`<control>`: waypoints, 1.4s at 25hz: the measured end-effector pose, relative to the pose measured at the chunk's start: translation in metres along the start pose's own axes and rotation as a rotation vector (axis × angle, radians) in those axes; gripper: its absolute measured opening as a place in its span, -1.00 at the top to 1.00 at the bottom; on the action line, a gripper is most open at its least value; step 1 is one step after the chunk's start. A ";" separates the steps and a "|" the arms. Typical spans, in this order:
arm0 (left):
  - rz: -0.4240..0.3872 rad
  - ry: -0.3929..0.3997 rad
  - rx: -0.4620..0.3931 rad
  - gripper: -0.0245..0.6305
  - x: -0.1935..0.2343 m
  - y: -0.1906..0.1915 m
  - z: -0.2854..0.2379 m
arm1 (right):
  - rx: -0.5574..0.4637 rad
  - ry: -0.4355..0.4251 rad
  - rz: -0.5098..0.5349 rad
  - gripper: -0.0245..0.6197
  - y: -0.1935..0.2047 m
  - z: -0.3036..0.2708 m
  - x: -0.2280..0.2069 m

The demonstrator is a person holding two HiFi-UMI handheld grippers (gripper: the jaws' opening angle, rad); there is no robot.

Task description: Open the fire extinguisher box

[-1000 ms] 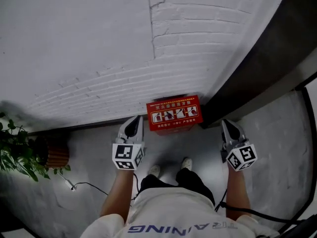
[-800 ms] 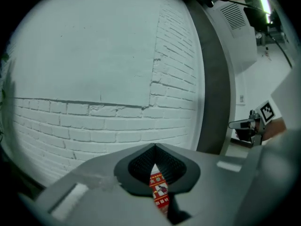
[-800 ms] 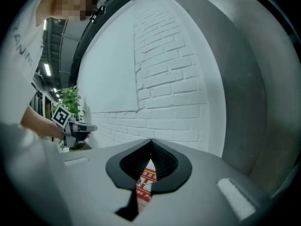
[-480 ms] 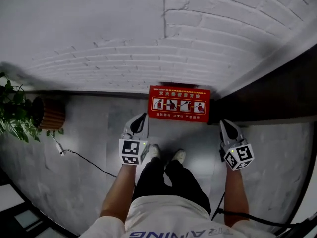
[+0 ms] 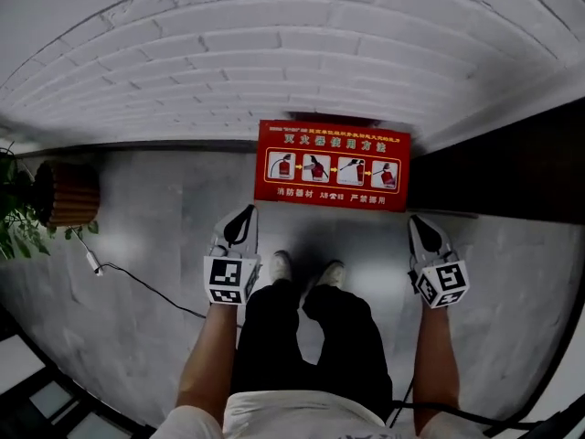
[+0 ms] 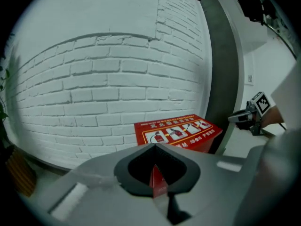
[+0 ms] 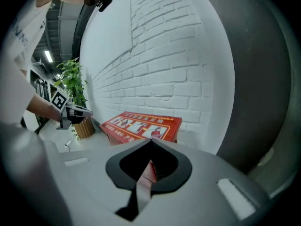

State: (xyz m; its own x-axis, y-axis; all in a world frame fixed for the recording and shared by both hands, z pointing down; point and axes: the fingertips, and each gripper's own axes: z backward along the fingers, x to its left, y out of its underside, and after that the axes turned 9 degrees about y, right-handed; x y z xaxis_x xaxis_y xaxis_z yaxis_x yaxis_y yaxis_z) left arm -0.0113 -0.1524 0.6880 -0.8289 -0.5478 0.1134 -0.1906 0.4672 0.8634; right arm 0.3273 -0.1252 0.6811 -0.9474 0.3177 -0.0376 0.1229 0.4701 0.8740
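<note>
Indoor corner: white brick wall over a grey floor.
White painted brick wall (image 5: 274,53) spans the top, with a dark skirting strip (image 5: 137,146) at its foot and a smooth grey floor (image 5: 155,236) below. A dark grey panel (image 5: 512,163) adjoins the wall on the right. At left, near the wall, a leafy green plant (image 5: 14,222) stands in a ribbed brown pot (image 5: 66,193). A thin black cable (image 5: 146,286) with a white plug (image 5: 94,263) trails over the floor beside the pot. 1 strip light (image 7: 47,56) glows overhead in the right gripper view. The light is soft and even.
</note>
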 end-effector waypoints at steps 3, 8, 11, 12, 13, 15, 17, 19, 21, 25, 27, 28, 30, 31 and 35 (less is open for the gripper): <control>0.014 -0.008 0.011 0.91 0.001 0.040 -0.011 | 0.023 -0.004 0.017 0.90 0.037 -0.008 -0.002; 0.009 -0.043 0.014 0.91 0.018 0.076 -0.021 | -0.009 0.010 0.025 0.89 0.059 -0.016 -0.008; -0.002 -0.030 0.012 0.85 0.026 0.082 -0.033 | -0.007 0.002 0.061 0.71 0.061 -0.021 -0.008; -0.009 -0.018 0.014 0.74 0.027 0.082 -0.035 | -0.006 -0.003 0.071 0.68 0.061 -0.023 -0.007; -0.017 -0.009 0.015 0.72 0.028 0.082 -0.036 | -0.006 -0.009 0.074 0.67 0.061 -0.025 -0.005; -0.032 0.004 0.009 0.69 0.031 0.080 -0.037 | -0.005 -0.015 0.068 0.67 0.060 -0.031 -0.001; -0.046 0.021 0.005 0.64 0.030 0.077 -0.044 | -0.005 -0.009 0.060 0.67 0.059 -0.034 -0.003; -0.055 0.034 0.002 0.64 0.027 0.075 -0.051 | -0.004 0.002 0.057 0.67 0.058 -0.036 -0.006; -0.053 0.034 -0.009 0.65 0.026 0.075 -0.051 | 0.000 0.007 0.056 0.67 0.059 -0.038 -0.007; -0.052 0.038 -0.016 0.71 0.024 0.074 -0.054 | -0.003 0.008 0.046 0.69 0.056 -0.037 -0.010; -0.059 0.041 -0.008 0.71 0.023 0.073 -0.054 | -0.007 0.012 0.042 0.69 0.055 -0.034 -0.009; -0.062 0.041 -0.005 0.71 0.024 0.072 -0.052 | -0.009 0.012 0.041 0.69 0.053 -0.034 -0.008; -0.062 0.039 -0.004 0.71 0.025 0.067 -0.047 | -0.017 0.008 0.038 0.69 0.048 -0.032 -0.006; -0.062 0.038 -0.006 0.71 0.024 0.063 -0.044 | -0.021 0.005 0.038 0.69 0.045 -0.030 -0.005; -0.070 0.024 -0.023 0.72 0.021 0.045 -0.030 | -0.056 0.000 0.019 0.69 0.032 -0.021 -0.003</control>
State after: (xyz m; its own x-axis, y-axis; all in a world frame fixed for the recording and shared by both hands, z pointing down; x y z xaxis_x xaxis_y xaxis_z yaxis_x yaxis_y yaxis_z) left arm -0.0217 -0.1636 0.7444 -0.8011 -0.5951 0.0641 -0.2353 0.4115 0.8805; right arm 0.3279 -0.1280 0.7194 -0.9452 0.3259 -0.0207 0.1242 0.4173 0.9002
